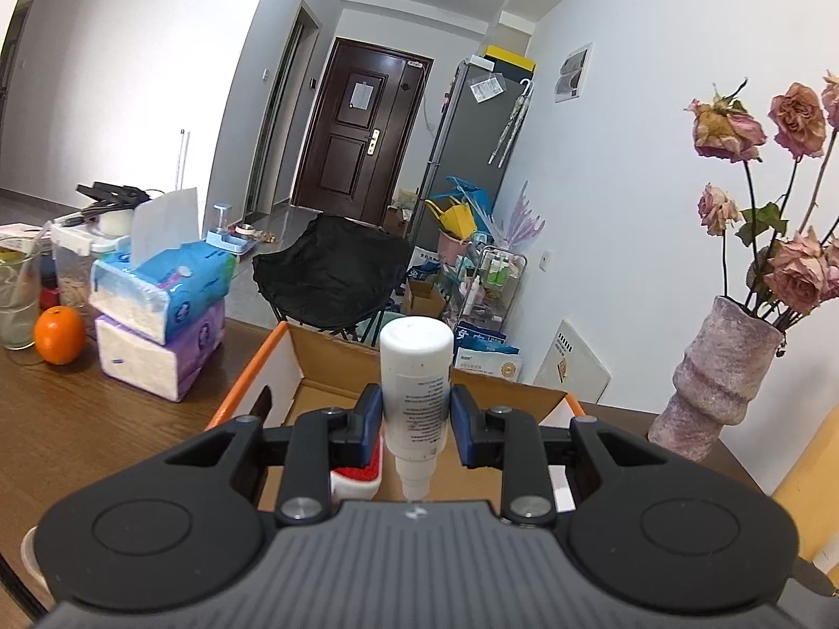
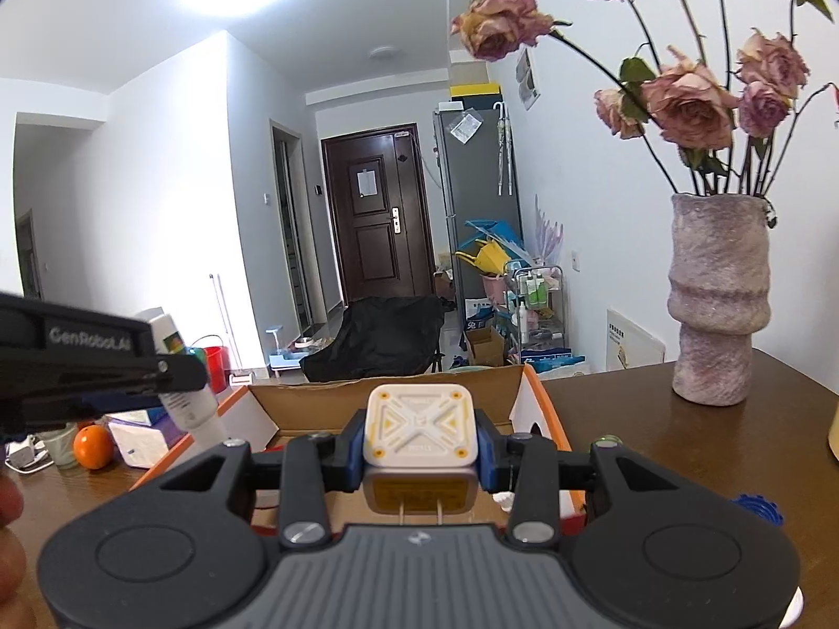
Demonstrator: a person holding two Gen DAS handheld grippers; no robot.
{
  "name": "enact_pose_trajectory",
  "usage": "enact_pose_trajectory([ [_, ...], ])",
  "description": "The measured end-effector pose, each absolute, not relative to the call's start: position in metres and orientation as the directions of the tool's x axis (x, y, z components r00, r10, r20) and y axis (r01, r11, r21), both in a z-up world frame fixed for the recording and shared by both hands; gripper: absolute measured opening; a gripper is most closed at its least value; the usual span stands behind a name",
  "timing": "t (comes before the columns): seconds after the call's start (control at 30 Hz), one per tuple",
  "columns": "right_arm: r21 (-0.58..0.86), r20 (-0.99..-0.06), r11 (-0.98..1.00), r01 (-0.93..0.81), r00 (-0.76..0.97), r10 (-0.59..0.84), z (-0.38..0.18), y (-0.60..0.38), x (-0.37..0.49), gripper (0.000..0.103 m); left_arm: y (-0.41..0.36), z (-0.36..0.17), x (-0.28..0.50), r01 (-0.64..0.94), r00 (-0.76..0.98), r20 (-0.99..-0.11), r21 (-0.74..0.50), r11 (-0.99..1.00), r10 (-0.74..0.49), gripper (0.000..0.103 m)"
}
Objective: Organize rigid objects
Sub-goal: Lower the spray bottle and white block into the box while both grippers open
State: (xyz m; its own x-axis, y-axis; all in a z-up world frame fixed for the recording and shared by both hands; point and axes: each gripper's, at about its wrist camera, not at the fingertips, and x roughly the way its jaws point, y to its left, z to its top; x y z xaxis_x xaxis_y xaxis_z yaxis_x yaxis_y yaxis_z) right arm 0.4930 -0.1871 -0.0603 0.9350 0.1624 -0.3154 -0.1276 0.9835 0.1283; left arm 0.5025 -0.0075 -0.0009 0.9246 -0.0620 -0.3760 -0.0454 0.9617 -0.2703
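Observation:
My left gripper (image 1: 416, 419) is shut on a white bottle (image 1: 417, 367), held with its cap end toward the camera, above an open cardboard box (image 1: 335, 361) with orange edges. A red and white object (image 1: 356, 477) lies inside the box under the left finger. My right gripper (image 2: 421, 448) is shut on a white and yellow plug adapter (image 2: 422, 427), its two metal prongs pointing back at the camera, over the same cardboard box (image 2: 314, 403). In the right wrist view the left gripper (image 2: 99, 356) and its bottle (image 2: 189, 398) show at the left.
Stacked tissue packs (image 1: 162, 309), an orange (image 1: 59, 334) and a glass (image 1: 18, 304) stand left of the box on the wooden table (image 1: 78, 419). A vase of dried roses (image 2: 718, 299) stands at the right. A blue object (image 2: 757, 508) lies near the right edge.

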Motion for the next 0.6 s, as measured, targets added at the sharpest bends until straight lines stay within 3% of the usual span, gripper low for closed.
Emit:
enact_pose_trajectory([
  [0.6, 0.089, -0.353, 0.983, -0.164, 0.917, 0.185, -0.073, -0.173, 0.557, 0.038, -0.017, -0.019, 0.58, -0.08, 0.884, -0.466, -0.215, 0.973, -0.03, 0.029],
])
